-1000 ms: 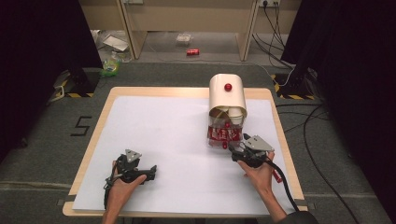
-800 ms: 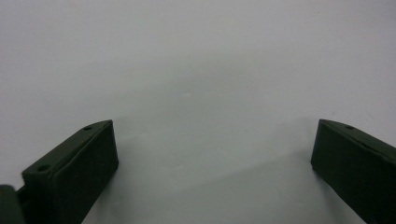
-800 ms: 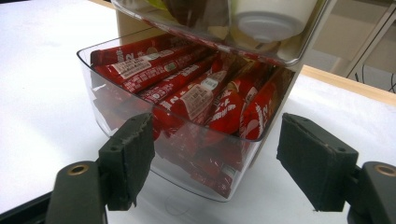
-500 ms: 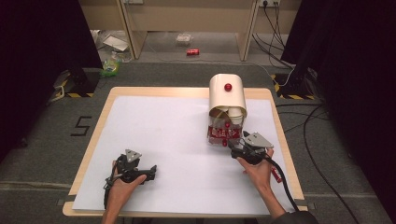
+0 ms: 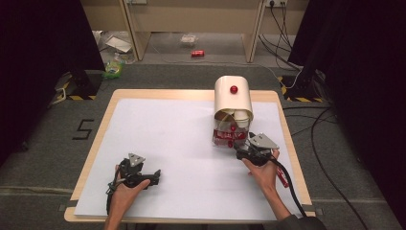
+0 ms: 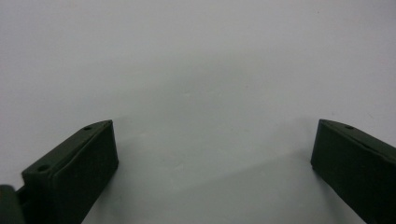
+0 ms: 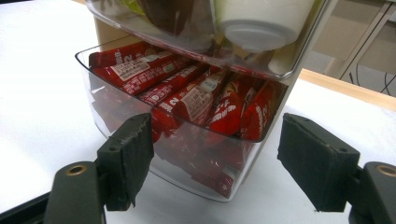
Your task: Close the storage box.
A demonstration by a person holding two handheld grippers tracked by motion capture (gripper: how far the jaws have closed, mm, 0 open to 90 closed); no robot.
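The dispenser point(image 5: 232, 112) stands at the far right of the table point(image 5: 95, 129), its clear lower bin point(image 7: 187, 135) full of red bars point(image 7: 187, 95). To pick 1 cleanly, I would bring the right gripper point(image 7: 215, 158) over the bin's open top rather than against its wall, and close on a single wrapper. Its jaws stand wide apart just before the bin, holding nothing. The left gripper point(image 6: 212, 163), near left, rests wide and empty on the white sheet point(image 6: 196, 60).
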